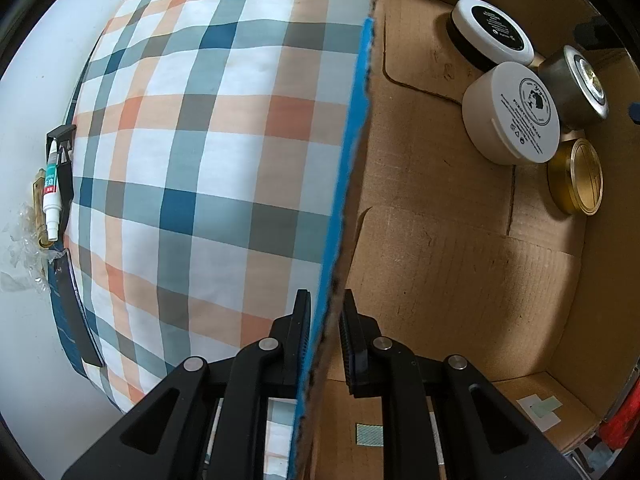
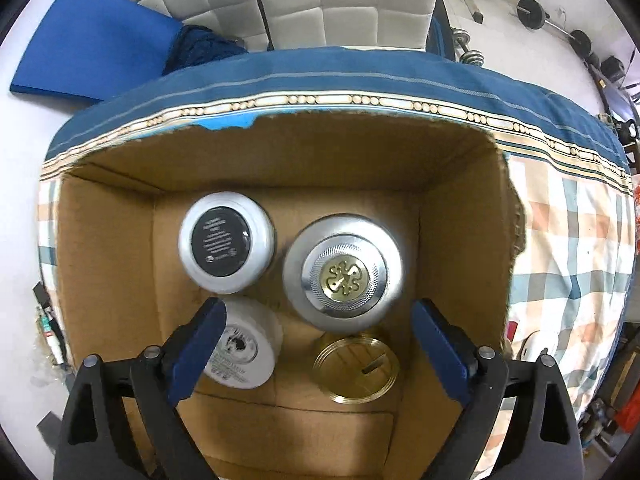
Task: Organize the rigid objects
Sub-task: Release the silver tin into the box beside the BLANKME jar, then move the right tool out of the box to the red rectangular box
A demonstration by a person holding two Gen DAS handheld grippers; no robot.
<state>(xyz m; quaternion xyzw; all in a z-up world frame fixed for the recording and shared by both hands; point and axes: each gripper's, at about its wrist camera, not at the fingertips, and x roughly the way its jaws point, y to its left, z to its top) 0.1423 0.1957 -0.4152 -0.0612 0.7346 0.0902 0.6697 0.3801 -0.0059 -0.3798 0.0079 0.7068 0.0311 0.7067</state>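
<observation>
A cardboard box stands on a checked cloth. My left gripper is shut on the box's blue-taped wall, one finger on each side. Inside the box lie several round jars: a white jar with a black lid, a silver jar with a gold emblem, a white cream jar and a gold tin. They also show in the left wrist view: black-lidded jar, cream jar, silver jar, gold tin. My right gripper is open and empty above the jars.
A white tube and a black clip lie at the cloth's left edge on the white table. A blue mat and a padded chair back stand beyond the box. Weights lie on the floor.
</observation>
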